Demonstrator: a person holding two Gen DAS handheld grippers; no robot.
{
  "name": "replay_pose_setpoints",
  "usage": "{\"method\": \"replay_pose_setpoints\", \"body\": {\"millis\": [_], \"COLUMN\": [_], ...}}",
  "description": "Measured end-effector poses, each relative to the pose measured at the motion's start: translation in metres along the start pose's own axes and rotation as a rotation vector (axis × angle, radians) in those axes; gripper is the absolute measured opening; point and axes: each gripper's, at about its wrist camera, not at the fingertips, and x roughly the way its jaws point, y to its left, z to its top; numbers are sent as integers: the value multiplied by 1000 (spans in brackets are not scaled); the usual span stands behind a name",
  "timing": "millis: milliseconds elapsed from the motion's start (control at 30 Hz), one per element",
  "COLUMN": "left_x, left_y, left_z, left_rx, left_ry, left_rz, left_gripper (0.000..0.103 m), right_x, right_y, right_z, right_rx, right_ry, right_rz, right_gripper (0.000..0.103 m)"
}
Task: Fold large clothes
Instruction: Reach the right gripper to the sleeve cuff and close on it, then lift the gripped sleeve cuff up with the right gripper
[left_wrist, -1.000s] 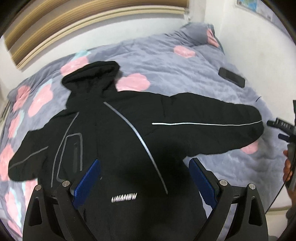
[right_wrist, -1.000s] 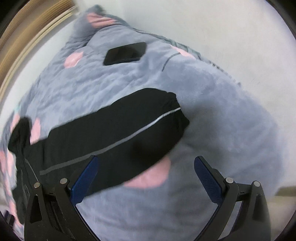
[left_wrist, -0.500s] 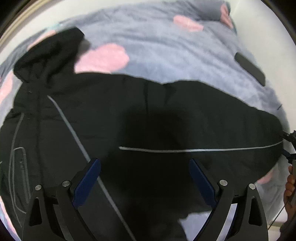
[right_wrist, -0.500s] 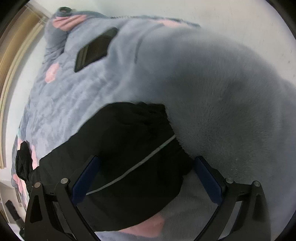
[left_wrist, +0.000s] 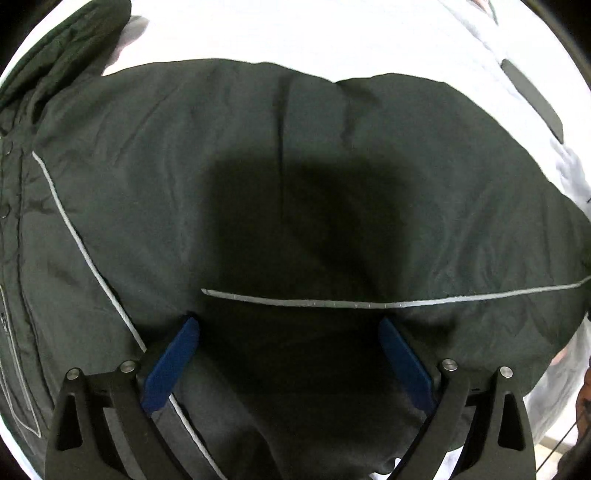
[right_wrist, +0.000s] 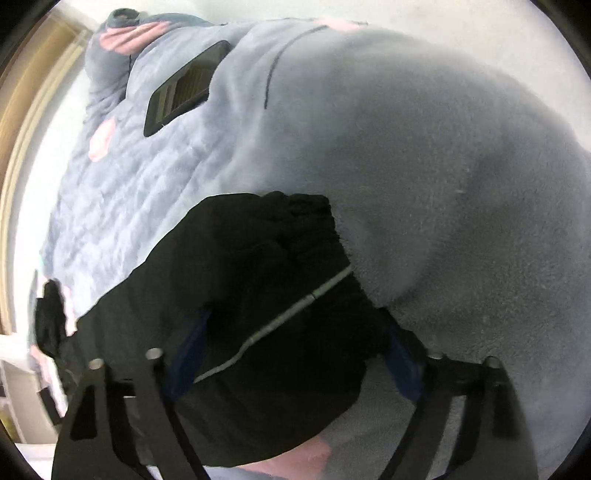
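Note:
A black hooded jacket (left_wrist: 258, 177) with thin grey reflective stripes lies spread on a grey bed cover. My left gripper (left_wrist: 288, 325) is open and pressed low over the upper part of the jacket's sleeve, one blue finger (left_wrist: 170, 363) on each side. My right gripper (right_wrist: 295, 332) is open and straddles the sleeve's cuff end (right_wrist: 266, 280), which fills the gap between its fingers. The hood (left_wrist: 62, 48) shows at the top left of the left wrist view.
The grey bed cover (right_wrist: 424, 166) with pink flower patches fills the scene. A black phone (right_wrist: 184, 86) lies on it beyond the cuff; it also shows in the left wrist view (left_wrist: 532, 96). A white wall and wooden headboard (right_wrist: 22, 110) lie behind.
Both grippers have come down and forward onto the jacket's sleeve. The left now sits low over the upper sleeve, the right has closed in around the cuff. Both stay open.

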Motion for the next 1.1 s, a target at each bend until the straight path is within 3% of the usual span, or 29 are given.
{"method": "replay_pose_setpoints", "body": {"millis": [100,167,400,567,667,867,1100], "left_x": [-12,-23,-89,-150,-173,-207,-219], "left_y": [6,11,37,64,85,135,202], "left_z": [-10,-17,-43,-57,-73,-118,-163], "left_rx": [-12,-22,-49,-47,-56,-77,-121], "left_ry": [-16,-33,-169,-289,-348,-393,-394], "left_rz": [-45,-76,-149,-162,-170,-156,-122], "left_gripper": [97,96,96,96,96,96,96], "right_x": [-7,-14,-52,-94,-115,-134,-126], "right_y": [-3,-3,37,108,161,268,379], "right_z": [-4,-10,-28,-54,-80,-134,-210], "right_rx": [37,58,-30,-221,-337,-497,-640], "right_ry": [-14,-24,-95,-168,-184,-180,-171], "right_rz": [66,118,122,111,171,245,247], "right_gripper": [54,49,41,40,39,38,38]}}
